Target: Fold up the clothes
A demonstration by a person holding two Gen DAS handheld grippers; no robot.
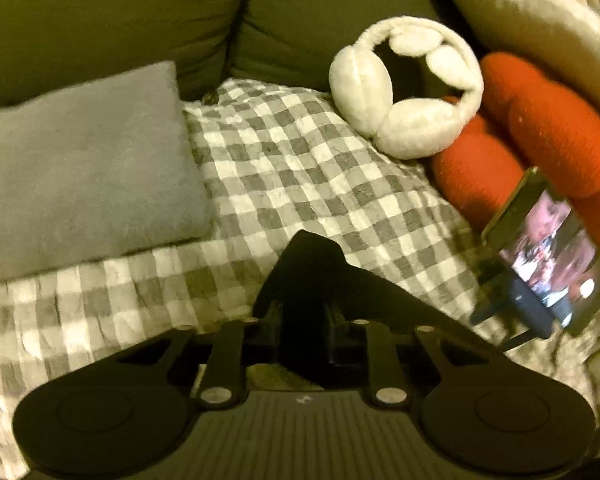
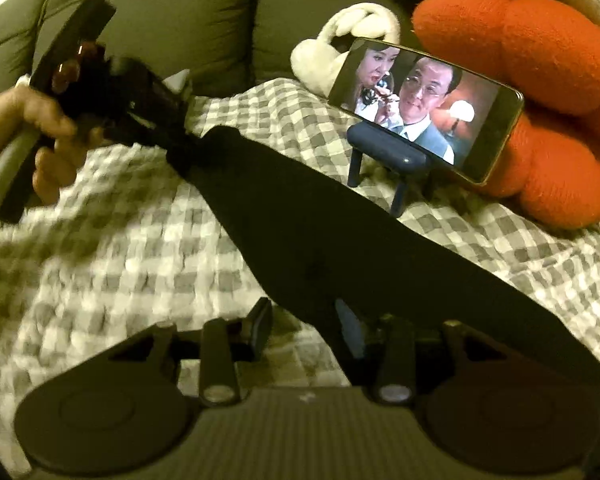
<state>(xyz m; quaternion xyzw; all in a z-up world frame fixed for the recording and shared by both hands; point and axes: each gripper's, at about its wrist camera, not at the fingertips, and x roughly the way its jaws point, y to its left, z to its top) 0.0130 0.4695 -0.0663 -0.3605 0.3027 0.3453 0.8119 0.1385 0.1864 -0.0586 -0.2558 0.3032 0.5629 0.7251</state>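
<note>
A long black garment [image 2: 320, 232], like a stocking or legging, stretches across the grey-and-white checked blanket [image 2: 120, 260]. My left gripper [image 2: 180, 140], held by a hand [image 2: 20, 120], is shut on its far end. In the left wrist view the left gripper [image 1: 312, 320] pinches a peak of the black garment [image 1: 308, 264]. My right gripper [image 2: 306, 328] stands open. The garment's near end drapes over its right finger, and its left finger [image 2: 260, 324] is bare.
A phone [image 2: 420, 108] playing video stands on a small stand, right of the garment. Behind it lie orange knot cushions [image 2: 540, 60] and white fluffy earmuffs [image 1: 404, 84]. A grey pillow [image 1: 80, 168] sits at the left, and green sofa cushions [image 1: 140, 12] at the back.
</note>
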